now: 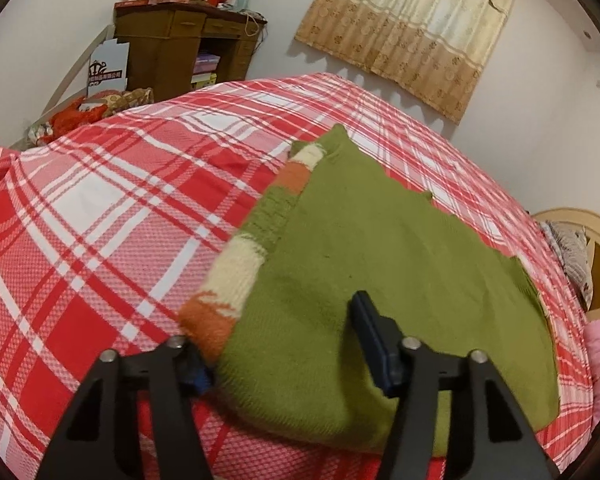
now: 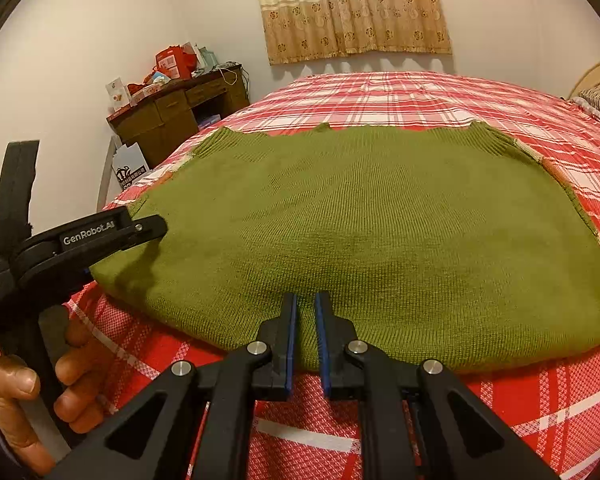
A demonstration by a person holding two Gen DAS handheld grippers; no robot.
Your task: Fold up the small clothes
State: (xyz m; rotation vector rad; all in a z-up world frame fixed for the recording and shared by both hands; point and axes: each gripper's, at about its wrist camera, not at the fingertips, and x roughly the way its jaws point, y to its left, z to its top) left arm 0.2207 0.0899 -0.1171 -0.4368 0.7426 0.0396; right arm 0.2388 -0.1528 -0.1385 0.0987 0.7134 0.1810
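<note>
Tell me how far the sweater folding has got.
Done: the green sweater lies flat on the plaid bed cover, with a striped sleeve showing under its edge. In hand: the right gripper looks shut on the near hem. The left gripper straddles the near corner, jaws open. Left: bringing the hem over toward the far edge, since no body fold shows yet.

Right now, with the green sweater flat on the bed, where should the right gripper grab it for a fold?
Probably the near hem of the green sweater, where the right gripper already sits. Come in low from the near bed edge, one finger sliding under. The knit lies flat on the plaid bedspread, so only its free edges offer a lip; the left gripper is at the left corner.
</note>
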